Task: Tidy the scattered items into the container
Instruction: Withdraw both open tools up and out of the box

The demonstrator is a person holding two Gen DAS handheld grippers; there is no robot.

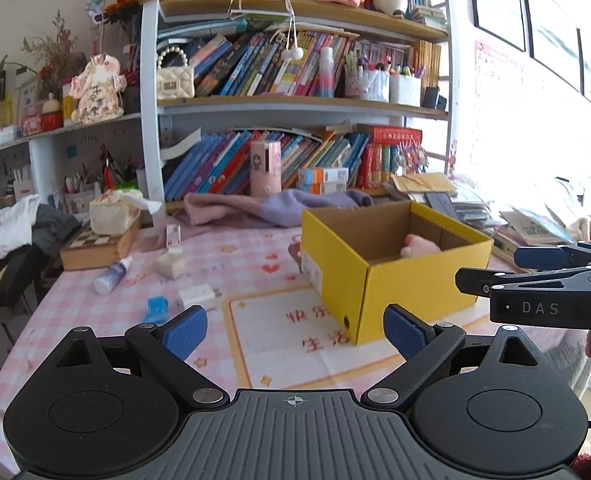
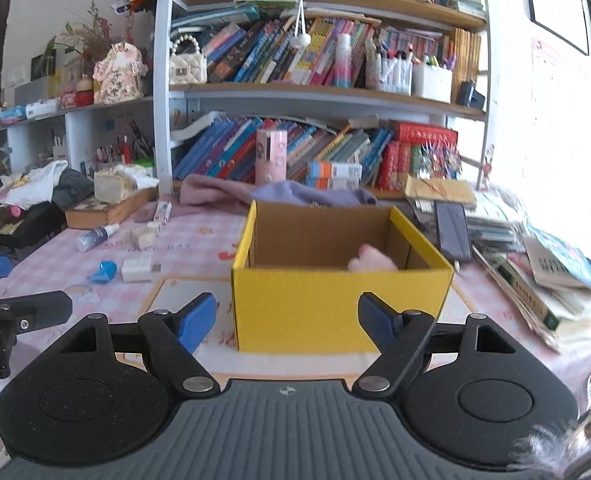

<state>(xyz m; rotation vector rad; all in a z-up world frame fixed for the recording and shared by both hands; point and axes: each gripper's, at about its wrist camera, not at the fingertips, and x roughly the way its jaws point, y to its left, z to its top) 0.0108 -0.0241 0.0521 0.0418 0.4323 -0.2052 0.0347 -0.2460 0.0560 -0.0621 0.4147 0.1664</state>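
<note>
Yellow box (image 2: pixel 341 308) upright, open-topped, long axis seemingly running away.

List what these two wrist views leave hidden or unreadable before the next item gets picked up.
- Pink item in the yellow box: both views show only its top; the box walls hide the rest, so what it is stays unclear.
- Box floor: hidden by the near wall in the right wrist view.
- Spray bottle label: too small to read.
- Blue clip: blurred in the right wrist view.
- Right gripper in the left wrist view: cut off by the right edge.
</note>
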